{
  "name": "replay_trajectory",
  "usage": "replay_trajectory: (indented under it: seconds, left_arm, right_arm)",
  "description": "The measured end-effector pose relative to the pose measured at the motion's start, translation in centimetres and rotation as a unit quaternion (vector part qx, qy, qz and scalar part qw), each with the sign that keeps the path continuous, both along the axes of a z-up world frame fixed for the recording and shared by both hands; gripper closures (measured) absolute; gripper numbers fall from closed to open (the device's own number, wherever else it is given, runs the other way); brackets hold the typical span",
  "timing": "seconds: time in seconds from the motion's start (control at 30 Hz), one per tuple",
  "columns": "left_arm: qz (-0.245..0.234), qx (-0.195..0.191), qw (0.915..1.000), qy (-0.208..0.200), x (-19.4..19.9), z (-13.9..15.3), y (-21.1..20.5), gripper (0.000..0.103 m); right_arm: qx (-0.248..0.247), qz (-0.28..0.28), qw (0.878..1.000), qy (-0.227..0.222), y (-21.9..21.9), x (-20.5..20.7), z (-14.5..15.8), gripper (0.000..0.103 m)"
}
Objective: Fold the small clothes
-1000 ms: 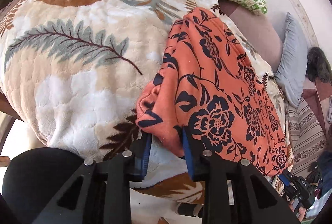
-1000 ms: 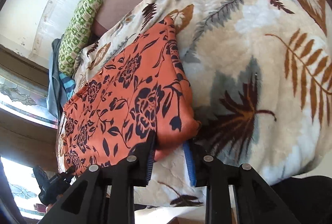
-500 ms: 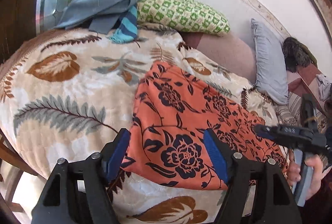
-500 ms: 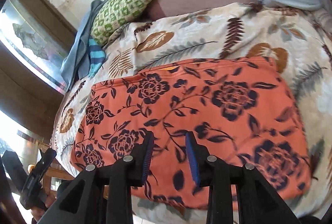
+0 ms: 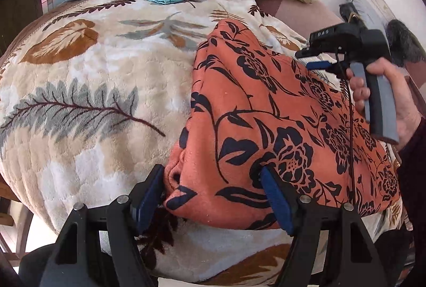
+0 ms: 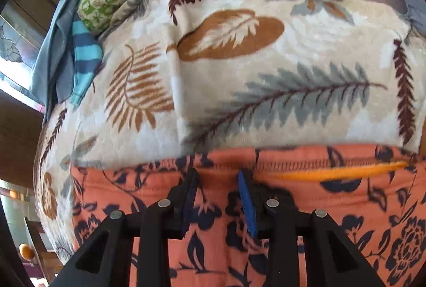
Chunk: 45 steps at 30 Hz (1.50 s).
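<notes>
Both grippers have let go. Left gripper (image 5: 213, 196) is wide open around the orange cloth's (image 5: 266, 114) near corner; right gripper (image 6: 218, 196), half open, hovers over its far hem.

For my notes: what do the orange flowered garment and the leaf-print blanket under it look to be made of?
The orange garment looks like a soft knit, perhaps fleece or brushed cotton: matte, faintly fuzzy, with a stitched hem showing in the right wrist view. The blanket looks like plush fleece, probably synthetic: thick pile with a quilted, dimpled surface. Neither fibre can be confirmed by sight.
</notes>
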<state>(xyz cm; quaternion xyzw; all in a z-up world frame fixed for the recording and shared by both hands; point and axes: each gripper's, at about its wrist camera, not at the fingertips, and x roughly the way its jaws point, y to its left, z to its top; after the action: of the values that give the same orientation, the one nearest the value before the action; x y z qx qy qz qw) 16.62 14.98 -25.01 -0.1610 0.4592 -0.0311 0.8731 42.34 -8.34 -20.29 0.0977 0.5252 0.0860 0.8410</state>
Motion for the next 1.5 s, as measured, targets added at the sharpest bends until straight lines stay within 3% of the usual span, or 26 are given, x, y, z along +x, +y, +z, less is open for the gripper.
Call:
replay_trajectory:
  seconds: [0.13,0.2,0.3,0.4,0.5,0.57,0.67,0.8,0.9,0.97,1.0,1.03,1.17,1.33,1.43,1.5]
  left_arm:
    - [0.000,-0.008,0.9999,-0.006,-0.4,0.1,0.2,0.029]
    - [-0.002,-0.003,1.0000,-0.006,-0.3,0.1,0.1,0.029]
    - [-0.005,0.006,0.9999,-0.008,-0.1,0.1,-0.2,0.029]
    - [-0.007,0.011,0.9999,-0.010,-0.1,0.0,-0.2,0.029]
    - [-0.015,0.017,0.9997,-0.012,-0.2,-0.1,-0.3,0.028]
    - [-0.017,0.017,0.9996,-0.014,-0.3,-0.1,-0.3,0.028]
    - [-0.014,0.008,0.9997,-0.016,-0.8,0.1,0.0,0.029]
    - [-0.016,0.008,0.9991,-0.038,-1.5,0.7,0.1,0.029]
    - [-0.022,0.025,0.9980,-0.054,-2.1,1.2,-0.3,0.029]
    - [-0.024,0.035,0.9982,-0.042,-2.0,0.8,-0.5,0.029]
    - [-0.023,0.033,0.9987,-0.030,-1.8,0.4,-0.4,0.028]
    - [-0.019,0.027,0.9993,-0.019,-1.7,0.1,-0.2,0.029]
    - [0.002,0.030,0.9991,-0.029,-2.4,0.5,0.7,0.029]
    - [0.013,0.014,0.9993,-0.033,-4.4,1.4,1.4,0.029]
    - [0.009,-0.015,0.9998,-0.012,-5.3,1.1,0.9,0.029]
    - [0.009,-0.041,0.9991,0.008,-5.3,0.8,0.5,0.028]
  right_arm:
    - [0.070,0.030,0.997,-0.020,-0.1,-1.8,3.1,0.067]
    - [0.071,0.065,0.995,-0.011,1.7,-2.9,3.2,0.067]
    - [0.045,0.106,0.993,0.011,5.8,-3.4,1.4,0.067]
    - [0.013,0.102,0.994,0.047,8.7,-2.4,-2.4,0.067]
    - [0.025,0.083,0.996,0.022,8.4,-2.6,-2.5,0.068]
    - [0.050,0.080,0.995,0.014,6.8,-3.4,-1.3,0.068]
    - [0.050,0.069,0.996,-0.033,2.3,-5.4,1.3,0.068]
    - [0.029,-0.006,0.998,-0.052,-7.5,-6.8,2.6,0.068]
    - [-0.005,-0.074,0.997,-0.035,-15.3,-7.6,1.0,0.068]
    - [-0.036,-0.109,0.993,0.009,-20.0,-8.0,-1.8,0.069]
    - [-0.023,-0.124,0.992,0.024,-22.2,-8.5,-3.3,0.070]
    - [0.020,-0.125,0.992,0.001,-23.5,-9.5,-3.5,0.075]
    - [0.059,-0.137,0.988,-0.033,-24.6,-13.0,-0.8,0.073]
    - [0.054,-0.067,0.994,-0.067,-21.5,-18.4,1.4,0.073]
    - [0.037,-0.064,0.995,-0.073,-20.8,-21.8,-0.6,0.073]
    - [0.054,-0.070,0.994,-0.064,-21.1,-22.6,-3.2,0.072]
